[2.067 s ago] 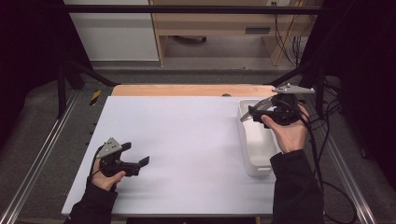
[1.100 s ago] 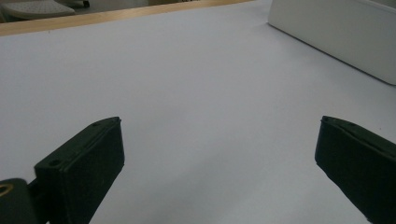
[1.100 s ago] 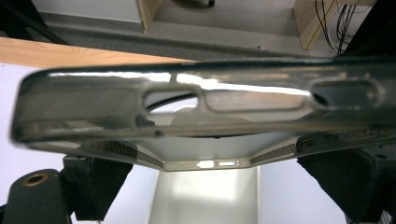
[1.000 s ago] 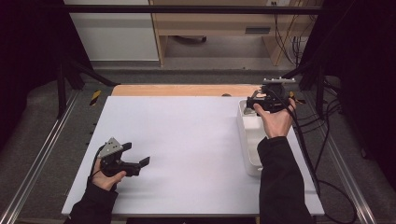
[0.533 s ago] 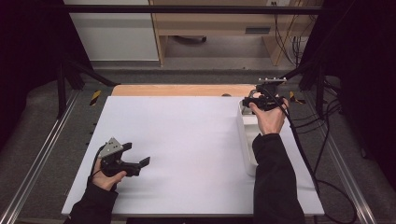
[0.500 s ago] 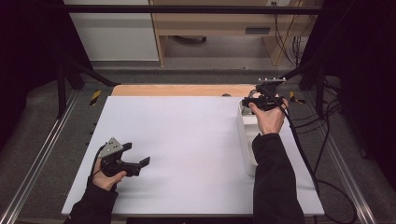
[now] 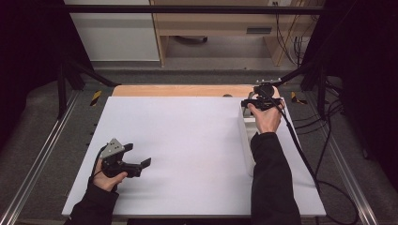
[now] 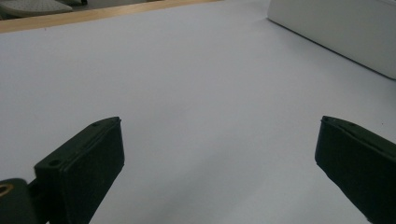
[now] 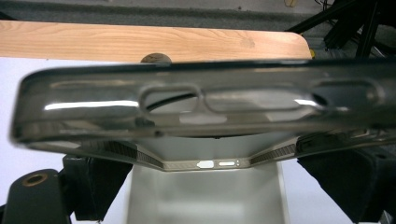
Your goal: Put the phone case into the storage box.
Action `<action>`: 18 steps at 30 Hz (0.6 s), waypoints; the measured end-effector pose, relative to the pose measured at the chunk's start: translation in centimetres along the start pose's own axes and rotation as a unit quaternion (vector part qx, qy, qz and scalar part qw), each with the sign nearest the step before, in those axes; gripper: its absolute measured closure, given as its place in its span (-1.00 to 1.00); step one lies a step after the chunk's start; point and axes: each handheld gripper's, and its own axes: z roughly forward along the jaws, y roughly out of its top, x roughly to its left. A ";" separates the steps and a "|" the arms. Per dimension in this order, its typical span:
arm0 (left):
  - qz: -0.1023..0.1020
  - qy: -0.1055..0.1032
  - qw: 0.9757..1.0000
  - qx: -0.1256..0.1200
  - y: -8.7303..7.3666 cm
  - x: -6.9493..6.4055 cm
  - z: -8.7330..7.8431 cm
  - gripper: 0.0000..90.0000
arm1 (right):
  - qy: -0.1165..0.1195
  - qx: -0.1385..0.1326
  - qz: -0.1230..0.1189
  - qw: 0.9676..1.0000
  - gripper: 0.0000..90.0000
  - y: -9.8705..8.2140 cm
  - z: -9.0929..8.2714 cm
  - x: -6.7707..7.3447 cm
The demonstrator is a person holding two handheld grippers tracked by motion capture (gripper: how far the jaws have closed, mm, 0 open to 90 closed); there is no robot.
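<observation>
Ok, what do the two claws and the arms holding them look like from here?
Both are black handheld units. The left claw carries a grey three-cornered plate on top and has blocky black jaws with small screw holes. The right claw trails a black cable down the table's right side. Both forearms wear dark long sleeves.

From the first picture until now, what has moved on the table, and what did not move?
The right gripper moved from above the middle of the white tray toward its far end, near the wooden edge, with the arm stretched out. The right gripper view shows a translucent dark phone case across its jaws, above the tray. The left gripper stayed open at the near left of the table; the tray did not shift.
</observation>
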 end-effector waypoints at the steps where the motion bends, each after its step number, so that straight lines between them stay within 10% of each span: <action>1: 0.000 0.001 1.000 0.000 0.0 0.0 0.0 -0.98 | 0.002 0.003 0.002 1.000 -0.74 0.0 0.1 0.0; 18: 0.002 -0.001 1.000 0.005 -0.1 0.0 0.2 -0.98 | 0.002 0.034 0.018 0.999 -0.74 0.4 2.5 -0.1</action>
